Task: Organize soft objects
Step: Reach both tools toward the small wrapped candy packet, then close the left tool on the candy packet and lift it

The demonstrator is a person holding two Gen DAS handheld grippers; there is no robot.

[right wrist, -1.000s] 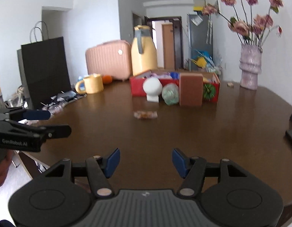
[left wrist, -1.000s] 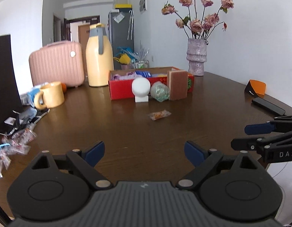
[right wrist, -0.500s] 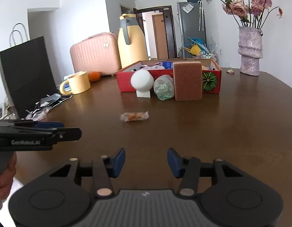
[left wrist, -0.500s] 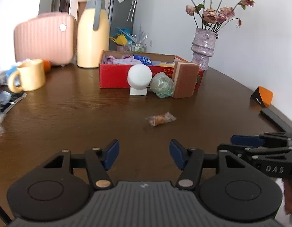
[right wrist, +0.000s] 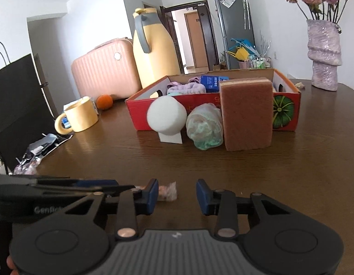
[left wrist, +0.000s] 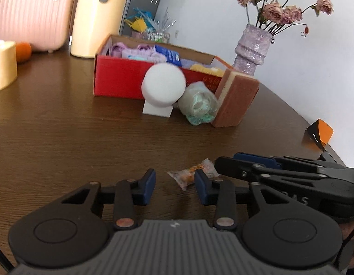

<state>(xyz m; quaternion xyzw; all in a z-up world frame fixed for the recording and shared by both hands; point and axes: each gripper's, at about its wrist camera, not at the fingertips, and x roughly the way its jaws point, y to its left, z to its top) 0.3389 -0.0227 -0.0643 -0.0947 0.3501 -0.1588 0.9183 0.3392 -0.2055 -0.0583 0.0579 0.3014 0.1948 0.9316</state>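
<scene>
Two hand-held grippers, left [left wrist: 174,184], right [right wrist: 177,194], jaws closing beside snack packet [left wrist: 190,176], nothing clamped, bare table [left wrist: 62,137] ahead.

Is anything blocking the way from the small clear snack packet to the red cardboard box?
Partly. The small clear snack packet lies on the brown table before both closing grippers. Between it and the red cardboard box stand a white foam ball on a block, a green bagged bundle and a brown sponge; lifting over them looks clear.

The left gripper [right wrist: 122,186] reads "GenRob", the rest hidden.
</scene>
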